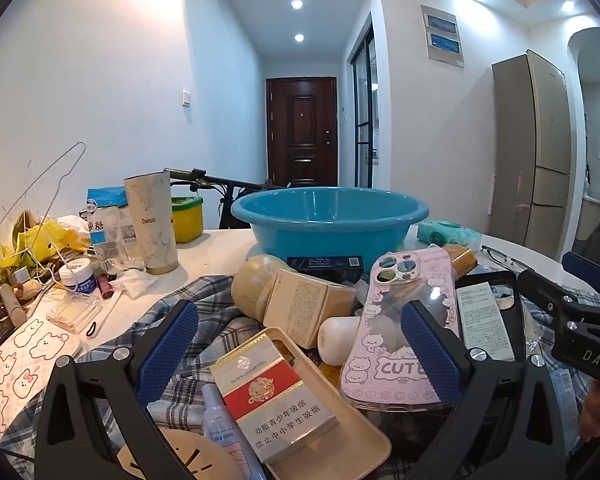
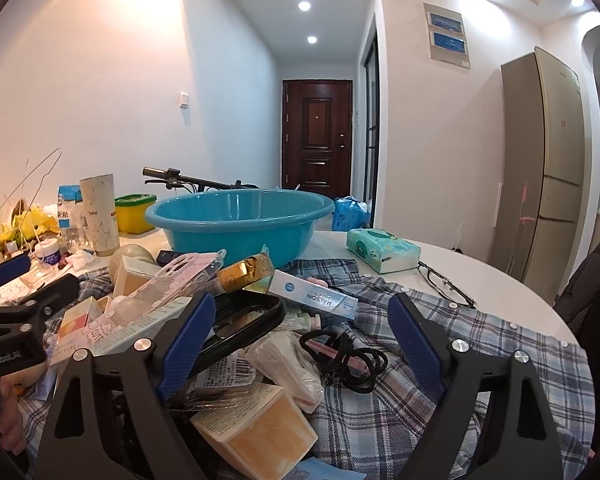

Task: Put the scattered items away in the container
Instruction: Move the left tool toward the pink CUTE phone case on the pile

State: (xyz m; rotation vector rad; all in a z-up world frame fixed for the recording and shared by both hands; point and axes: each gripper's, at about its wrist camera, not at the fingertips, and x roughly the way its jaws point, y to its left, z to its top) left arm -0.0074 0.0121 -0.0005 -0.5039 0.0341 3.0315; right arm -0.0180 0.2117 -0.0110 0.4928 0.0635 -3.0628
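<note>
A white table in a bright hallway carries the clutter. The left gripper and right gripper hover with fingers spread wide, empty, over items piled on a plaid shirt. The blue basin sits just behind the pile.

The blue basin stands open-topped at the far side of the table, nothing above its rim, so the way in from overhead is free. In front of it the path is crowded: a pink phone case leans across the pile, a cigarette pack and boxes heaped on the plaid shirt. Left of the basin a tall tumbler and a wire hanger block that flank. To the right, a tissue pack and glasses sit near the edge, with bare tabletop, I think, beyond them.
</note>
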